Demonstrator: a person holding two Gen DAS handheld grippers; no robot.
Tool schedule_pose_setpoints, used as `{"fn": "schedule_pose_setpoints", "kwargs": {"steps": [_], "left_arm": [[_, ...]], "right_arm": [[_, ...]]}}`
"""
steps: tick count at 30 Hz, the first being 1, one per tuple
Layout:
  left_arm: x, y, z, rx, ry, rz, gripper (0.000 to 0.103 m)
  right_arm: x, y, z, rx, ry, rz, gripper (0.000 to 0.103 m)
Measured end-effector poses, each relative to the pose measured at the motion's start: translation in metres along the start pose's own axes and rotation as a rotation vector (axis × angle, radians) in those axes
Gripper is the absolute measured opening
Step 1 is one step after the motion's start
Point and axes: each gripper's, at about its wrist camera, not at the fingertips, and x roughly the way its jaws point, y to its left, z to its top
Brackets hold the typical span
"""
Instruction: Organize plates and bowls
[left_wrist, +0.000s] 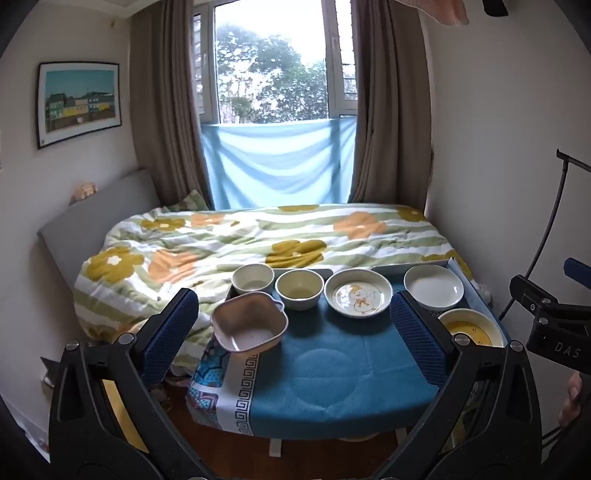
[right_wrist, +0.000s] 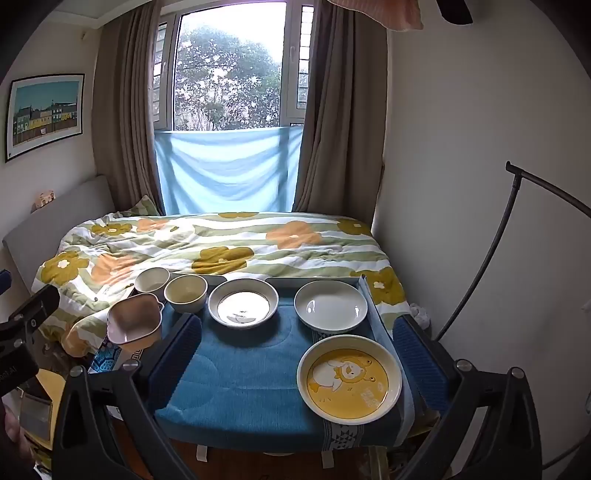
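Note:
On a small table under a blue cloth (left_wrist: 332, 373) (right_wrist: 236, 384) stand several dishes. A pink square bowl (left_wrist: 248, 322) (right_wrist: 135, 322) sits at the left edge. Behind it are a white bowl (left_wrist: 253, 278) (right_wrist: 151, 281) and a cream bowl (left_wrist: 298, 288) (right_wrist: 185, 292). A duck-print plate (left_wrist: 358, 292) (right_wrist: 243, 302) and a plain white plate (left_wrist: 433, 286) (right_wrist: 330, 304) follow to the right. A yellow bear plate (left_wrist: 471, 328) (right_wrist: 349, 380) lies at the front right. My left gripper (left_wrist: 295, 339) and right gripper (right_wrist: 295, 354) both hover open before the table, holding nothing.
A bed with a flowered quilt (left_wrist: 258, 240) (right_wrist: 221, 243) stands right behind the table, under a curtained window. A black curved stand (right_wrist: 491, 251) rises at the right wall. The other gripper's body (left_wrist: 546, 321) shows at the right edge of the left wrist view.

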Motion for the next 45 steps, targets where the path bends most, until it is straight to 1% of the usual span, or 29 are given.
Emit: {"fn": "schedule_pose_setpoints", "kwargs": {"steps": [1,4,5,11,17,20,22,29,45], "left_arm": [[-0.004,0.004,-0.002,-0.040,-0.053,0.004,0.102],[-0.005,0.006,-0.001,-0.033,-0.045,0.010,0.102],[-0.006,0.006,0.001,-0.034,-0.045,0.008,0.103],[0.005,0.004,0.001,-0.022,-0.023,0.022,0.103],[0.008,0.007,0.000,-0.021,-0.018,0.034,0.103],[0.008,0.007,0.000,-0.026,-0.013,0.028,0.103],[0.006,0.007,0.000,-0.023,-0.013,0.026,0.103],[0.006,0.008,0.000,-0.017,-0.018,0.010,0.103],[0.006,0.009,0.001,-0.016,-0.018,0.007,0.102]], "right_arm": [[0.000,0.000,0.000,0.004,0.000,0.001,0.103],[0.001,0.001,-0.001,0.009,0.000,0.003,0.103],[0.004,-0.004,0.000,0.025,0.016,0.015,0.103],[0.004,-0.002,0.002,0.019,0.008,0.010,0.103],[0.009,-0.002,0.001,0.014,0.004,0.012,0.103],[0.008,-0.001,-0.002,0.014,0.004,0.010,0.103],[0.011,0.007,-0.003,0.009,0.003,0.009,0.103],[0.013,0.008,-0.003,0.008,0.006,0.008,0.103],[0.014,0.008,-0.006,0.007,0.009,0.007,0.103]]}}
